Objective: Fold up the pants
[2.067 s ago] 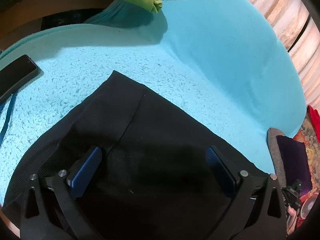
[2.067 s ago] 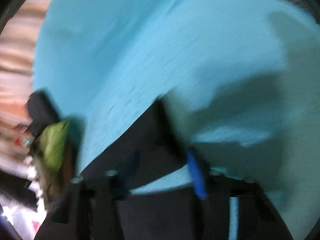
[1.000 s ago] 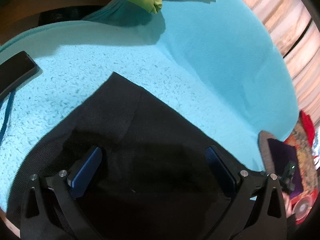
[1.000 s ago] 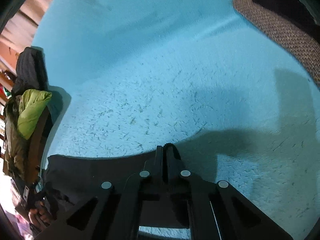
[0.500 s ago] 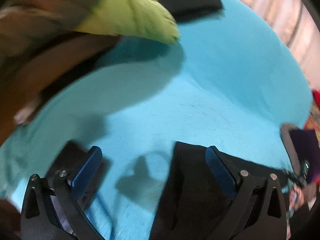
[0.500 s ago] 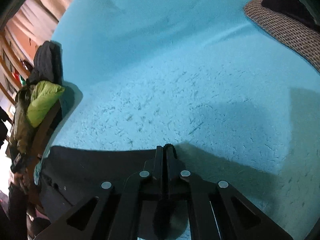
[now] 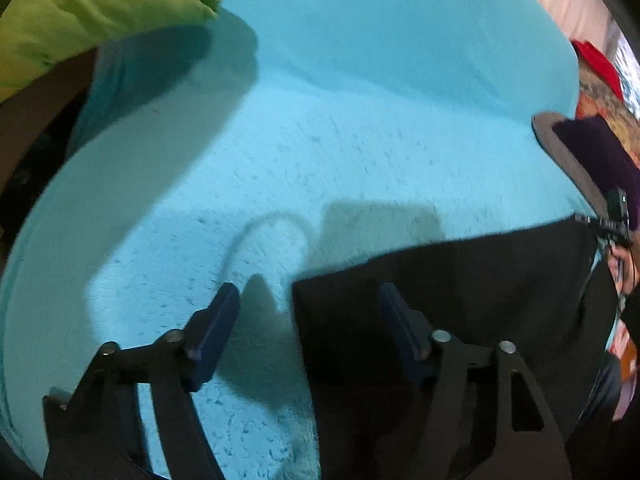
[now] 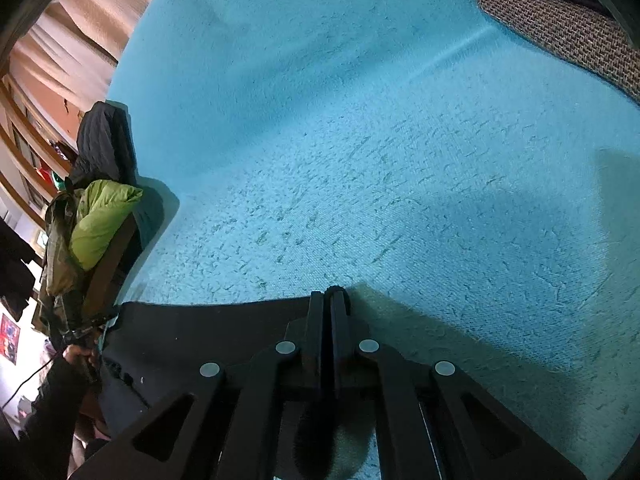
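Where the pants lie: black pants [image 7: 460, 280] spread flat on a turquoise blanket [image 7: 360, 140], their near edge straight.
Left gripper [image 7: 306, 308]: jaws apart and just been closing, straddling the pants' corner edge; one blue pad over the blanket, the other over the cloth, not pinching.
Right gripper [image 8: 330, 300]: clenched tight on the pants' [image 8: 200, 332] edge.
Blanket's far side: green jacket [image 7: 92, 12] on a chair.
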`<action>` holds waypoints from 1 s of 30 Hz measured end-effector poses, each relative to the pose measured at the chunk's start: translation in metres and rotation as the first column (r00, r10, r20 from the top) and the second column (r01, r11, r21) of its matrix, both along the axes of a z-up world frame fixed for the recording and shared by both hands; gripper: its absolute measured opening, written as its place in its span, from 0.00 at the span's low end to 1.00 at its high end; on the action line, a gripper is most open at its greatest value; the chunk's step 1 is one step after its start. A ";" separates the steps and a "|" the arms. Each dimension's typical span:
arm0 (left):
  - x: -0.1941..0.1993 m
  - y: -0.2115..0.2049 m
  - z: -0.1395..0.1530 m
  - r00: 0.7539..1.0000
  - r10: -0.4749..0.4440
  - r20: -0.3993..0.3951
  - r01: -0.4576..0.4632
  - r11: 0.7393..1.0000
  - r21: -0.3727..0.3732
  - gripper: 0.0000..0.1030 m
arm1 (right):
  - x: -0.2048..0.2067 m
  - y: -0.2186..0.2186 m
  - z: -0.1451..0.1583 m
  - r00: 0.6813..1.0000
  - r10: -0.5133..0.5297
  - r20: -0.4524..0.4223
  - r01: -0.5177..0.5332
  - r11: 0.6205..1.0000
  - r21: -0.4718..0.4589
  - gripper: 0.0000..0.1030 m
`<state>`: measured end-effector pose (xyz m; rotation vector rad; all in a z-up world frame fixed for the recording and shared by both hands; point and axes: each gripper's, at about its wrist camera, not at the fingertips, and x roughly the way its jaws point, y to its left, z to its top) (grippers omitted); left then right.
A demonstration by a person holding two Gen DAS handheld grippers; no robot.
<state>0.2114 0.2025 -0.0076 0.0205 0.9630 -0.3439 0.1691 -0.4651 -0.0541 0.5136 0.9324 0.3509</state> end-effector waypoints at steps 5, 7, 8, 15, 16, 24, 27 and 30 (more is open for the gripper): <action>0.003 -0.001 -0.004 1.000 -0.013 0.021 0.014 0.999 -0.050 0.40 | 0.001 -0.002 -0.001 1.000 0.001 -0.002 -0.001 1.000 0.016 0.00; 0.005 -0.001 -0.004 0.999 -0.030 0.016 0.031 0.997 -0.066 0.29 | 0.000 -0.002 -0.002 1.000 0.001 -0.002 -0.001 1.000 0.017 0.00; 0.006 -0.001 -0.005 0.999 -0.043 0.013 0.044 0.996 -0.074 0.27 | 0.000 -0.003 -0.002 1.000 0.001 -0.002 -0.001 1.000 0.018 0.00; 0.003 0.001 0.000 0.999 -0.049 0.017 0.050 0.997 -0.066 0.03 | 0.000 -0.004 -0.002 1.000 0.001 -0.003 -0.001 1.000 0.017 0.00; 0.002 0.001 0.002 0.999 -0.047 0.019 0.048 0.997 -0.062 0.03 | 0.000 -0.004 -0.001 1.000 0.000 -0.004 0.000 1.000 0.017 0.00; -0.023 -0.013 0.067 0.990 -0.049 0.133 0.045 0.998 0.038 0.02 | -0.004 0.018 0.053 0.995 0.061 0.075 -0.047 0.984 -0.169 0.02; -0.038 -0.020 0.088 0.985 -0.055 0.163 0.042 0.996 0.085 0.02 | -0.012 0.026 0.081 0.988 0.109 0.108 -0.079 0.965 -0.249 0.01; -0.057 -0.023 0.101 0.980 -0.043 0.194 0.022 0.994 0.104 0.02 | -0.030 0.032 0.102 0.979 0.156 0.133 -0.106 0.940 -0.326 0.00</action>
